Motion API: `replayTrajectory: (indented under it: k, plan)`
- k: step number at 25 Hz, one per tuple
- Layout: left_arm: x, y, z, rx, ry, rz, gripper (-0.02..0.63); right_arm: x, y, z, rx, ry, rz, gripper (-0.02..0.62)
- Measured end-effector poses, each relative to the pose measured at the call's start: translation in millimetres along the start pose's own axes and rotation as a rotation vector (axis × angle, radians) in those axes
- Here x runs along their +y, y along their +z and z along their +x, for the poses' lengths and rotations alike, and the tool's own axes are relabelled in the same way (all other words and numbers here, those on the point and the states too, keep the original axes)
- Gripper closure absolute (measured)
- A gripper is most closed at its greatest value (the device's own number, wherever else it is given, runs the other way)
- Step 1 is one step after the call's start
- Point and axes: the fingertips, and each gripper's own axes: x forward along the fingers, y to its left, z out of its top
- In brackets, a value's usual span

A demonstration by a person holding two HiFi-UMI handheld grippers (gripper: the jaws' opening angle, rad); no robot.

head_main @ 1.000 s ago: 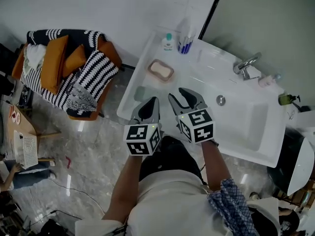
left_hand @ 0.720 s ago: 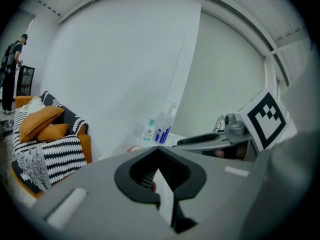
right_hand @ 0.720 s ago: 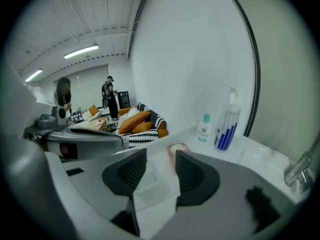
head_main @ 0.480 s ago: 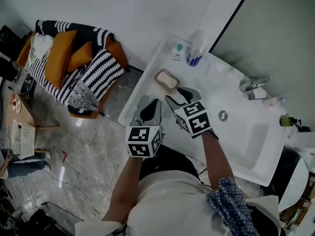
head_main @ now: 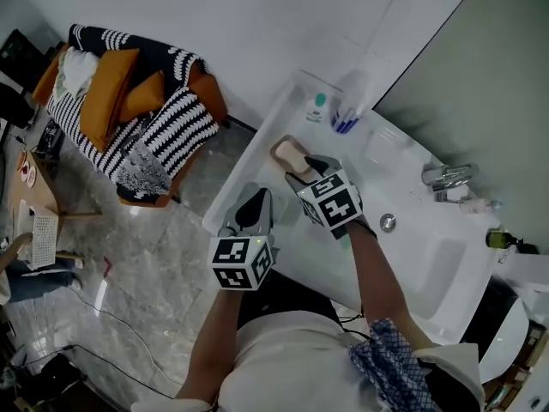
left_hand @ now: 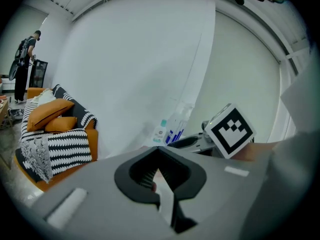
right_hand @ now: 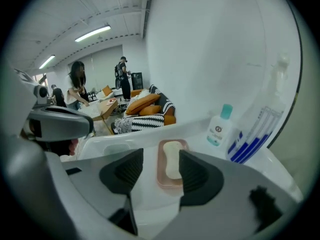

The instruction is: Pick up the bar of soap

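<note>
The right gripper (head_main: 307, 168) is reaching toward the upper left corner of the white sink (head_main: 412, 256). Its tips are now lying just beside the pink soap dish (head_main: 280, 147), whereas 1 second ago they were well short of it, nearer the basin's middle. Its jaws have just been opening and are standing wide. In the right gripper view the bar of soap (right_hand: 172, 164) is showing in the gap between the 2 pads of the right gripper (right_hand: 160, 170), with neither pad pressing on it. The pale soap (head_main: 292, 154) is lying flat in the dish, as before.

The left gripper (head_main: 253, 197) is hanging at the sink's near left edge, lower left of the dish, much where it was against the sink earlier. Its jaws (left_hand: 159, 170) are resting together with nothing between them. A teal-capped bottle (head_main: 317, 107) is standing behind the dish.
</note>
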Motion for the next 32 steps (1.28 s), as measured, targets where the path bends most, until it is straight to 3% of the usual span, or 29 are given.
replayTrajectory:
  k: [14,32]
  plan:
    - [24,-6,1,0.018,0.100,-0.022,0.600,-28,-14,55,0.118,0.027,-0.059,0.383]
    - [36,-21,5,0.055,0.131,-0.035,0.600,-31,-31,87,0.233,0.095,-0.119,0.383]
